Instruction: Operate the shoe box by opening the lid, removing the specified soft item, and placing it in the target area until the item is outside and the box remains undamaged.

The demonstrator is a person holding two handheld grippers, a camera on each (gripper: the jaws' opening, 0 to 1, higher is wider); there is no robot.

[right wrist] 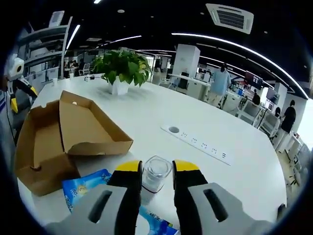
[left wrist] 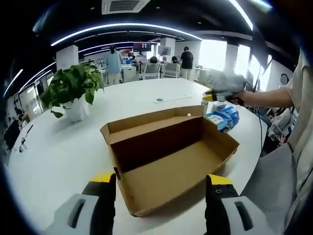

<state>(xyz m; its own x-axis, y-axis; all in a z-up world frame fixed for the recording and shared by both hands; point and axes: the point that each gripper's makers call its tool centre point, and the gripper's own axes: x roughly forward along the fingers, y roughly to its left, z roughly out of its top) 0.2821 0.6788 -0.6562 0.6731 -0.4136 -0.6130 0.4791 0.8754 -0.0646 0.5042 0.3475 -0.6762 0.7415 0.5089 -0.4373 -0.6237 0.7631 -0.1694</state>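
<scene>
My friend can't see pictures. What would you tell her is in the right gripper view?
The right gripper has its fingers on either side of a small clear jar on a white table, over a blue packet. To the left sits an open cardboard box, with a plant beyond it.

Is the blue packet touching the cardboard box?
Touching. In the right gripper view, the blue packet lies against the cardboard box's near corner, no table showing between them.

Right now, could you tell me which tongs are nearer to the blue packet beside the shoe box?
Right. The right tongs hover directly over the blue packet, beside a clear cup. The left tongs sit at the opposite side of the shoe box.
</scene>
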